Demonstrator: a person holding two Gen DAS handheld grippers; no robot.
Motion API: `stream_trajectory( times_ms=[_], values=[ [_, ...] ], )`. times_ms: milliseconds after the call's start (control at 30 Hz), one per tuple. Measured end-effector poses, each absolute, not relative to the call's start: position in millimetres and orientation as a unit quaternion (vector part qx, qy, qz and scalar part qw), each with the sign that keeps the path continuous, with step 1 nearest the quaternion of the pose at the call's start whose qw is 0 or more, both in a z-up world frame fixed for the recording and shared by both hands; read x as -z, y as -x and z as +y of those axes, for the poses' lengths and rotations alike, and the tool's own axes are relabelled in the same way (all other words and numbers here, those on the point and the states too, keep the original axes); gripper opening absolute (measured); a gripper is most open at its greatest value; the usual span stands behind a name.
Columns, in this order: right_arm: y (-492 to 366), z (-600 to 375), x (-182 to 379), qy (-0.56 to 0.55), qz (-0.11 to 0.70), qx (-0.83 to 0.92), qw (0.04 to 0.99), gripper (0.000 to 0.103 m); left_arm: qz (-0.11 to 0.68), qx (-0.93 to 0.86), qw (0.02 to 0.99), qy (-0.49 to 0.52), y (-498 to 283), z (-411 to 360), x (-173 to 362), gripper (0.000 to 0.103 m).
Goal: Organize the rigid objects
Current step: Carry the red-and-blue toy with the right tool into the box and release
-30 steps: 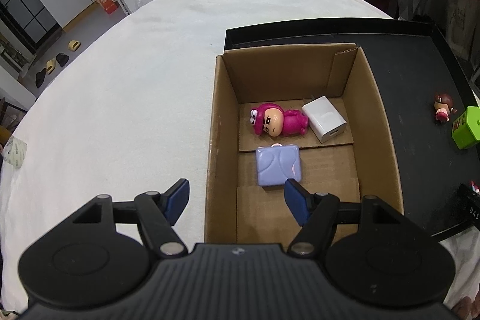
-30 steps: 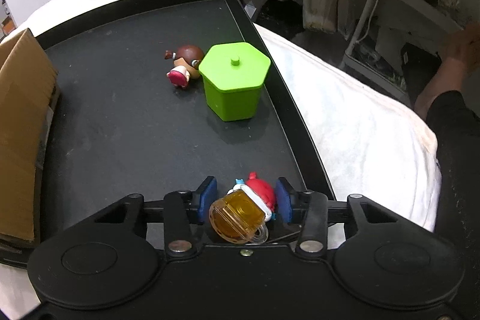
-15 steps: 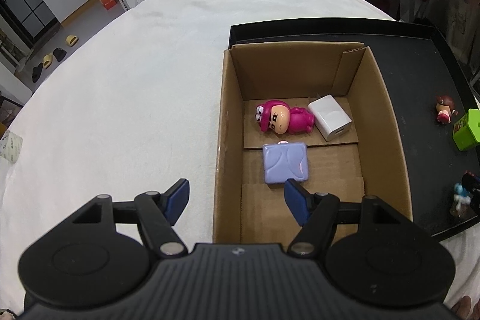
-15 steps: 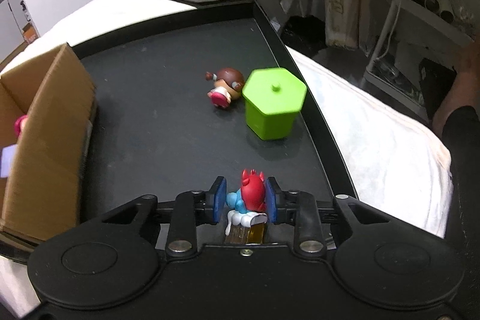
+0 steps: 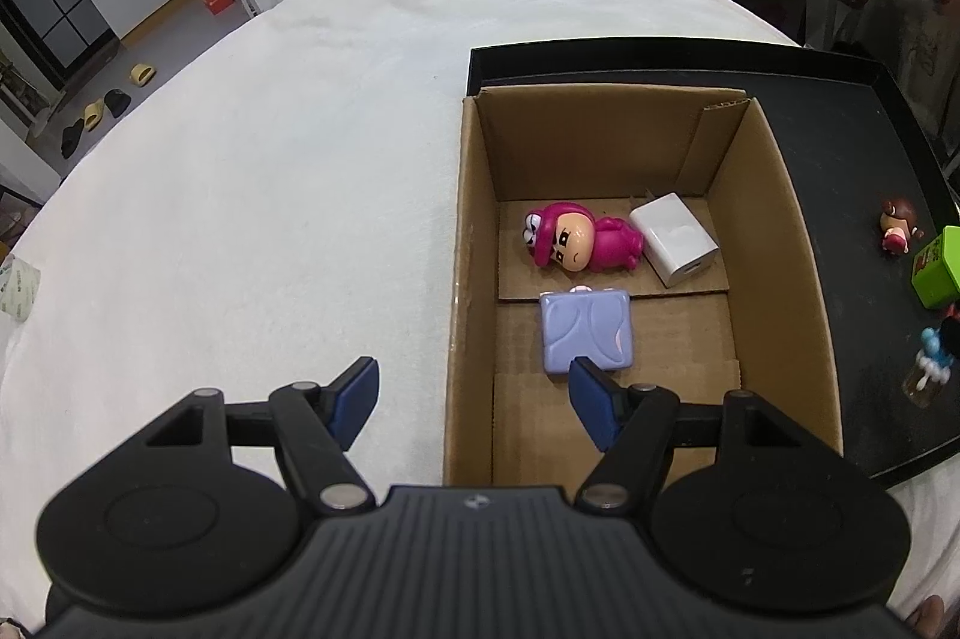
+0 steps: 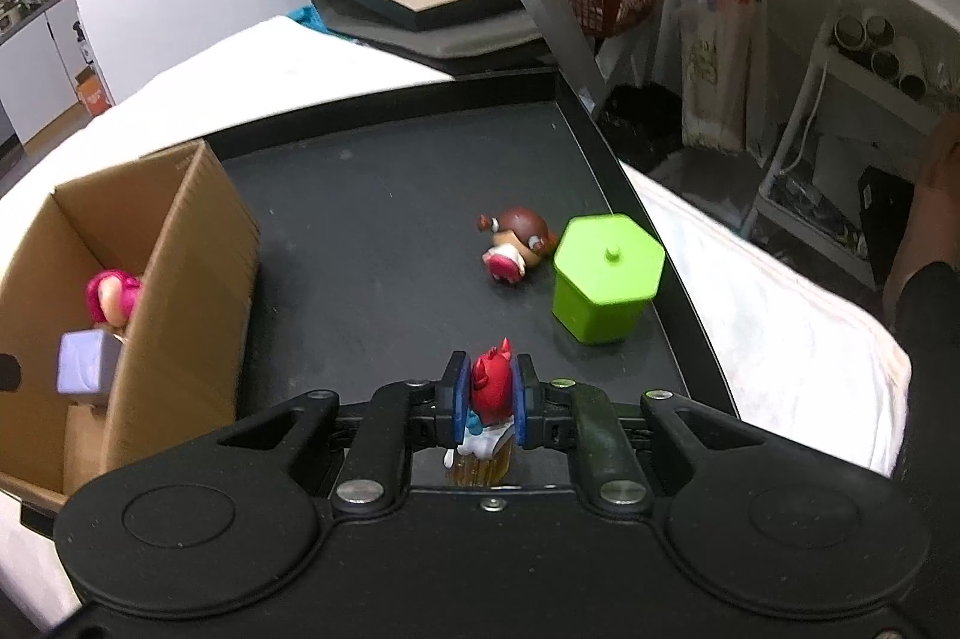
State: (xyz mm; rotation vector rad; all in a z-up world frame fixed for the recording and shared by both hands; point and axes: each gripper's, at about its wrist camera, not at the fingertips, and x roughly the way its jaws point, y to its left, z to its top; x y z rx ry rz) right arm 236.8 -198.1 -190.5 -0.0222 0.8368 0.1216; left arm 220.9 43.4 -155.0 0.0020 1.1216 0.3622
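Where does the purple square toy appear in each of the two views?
Left wrist: purple square toy lies flat on the cardboard box floor, just beyond the open left hand-held gripper.
Right wrist: far left, behind the box's right wall.
Shared landmark: pink figure, just beyond it.

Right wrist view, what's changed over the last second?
The right gripper closed its fingers on the red-topped toy, lifted it upright and swung toward the cardboard box. The green container, brown-haired figurine, box contents and open left gripper stayed put.
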Motion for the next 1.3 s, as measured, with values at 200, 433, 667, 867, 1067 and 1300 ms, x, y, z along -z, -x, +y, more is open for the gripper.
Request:
stream_trajectory(
  times_ms=[200,433,667,867,1067,1300],
  values=[
    [-230.7,-191.6,176.1,0.019,0.386,-0.066,0.920,0.014,0.529,-0.170,0.832,0.005,-221.7,49.2,156.0,0.068],
    [-228.3,-180.2,165.3,0.023,0.378,-0.075,0.923,0.014,0.532,-0.159,0.831,0.005,-221.1,52.2,160.0,0.068],
    [-228.9,-158.6,150.1,0.031,0.357,-0.089,0.929,0.014,0.533,-0.145,0.833,0.012,-219.3,58.6,162.7,0.068],
    [-228.9,-132.6,137.8,0.044,0.347,-0.103,0.931,0.014,0.531,-0.126,0.838,0.018,-215.8,60.4,162.3,0.068],
    [-228.6,-104.1,114.1,0.059,0.322,-0.127,0.936,0.014,0.531,-0.112,0.839,0.026,-215.2,63.3,160.7,0.068],
    [-232.3,-73.2,112.3,0.077,0.320,-0.153,0.932,0.014,0.533,-0.103,0.839,0.045,-215.4,73.7,158.9,0.064]
  ],
)
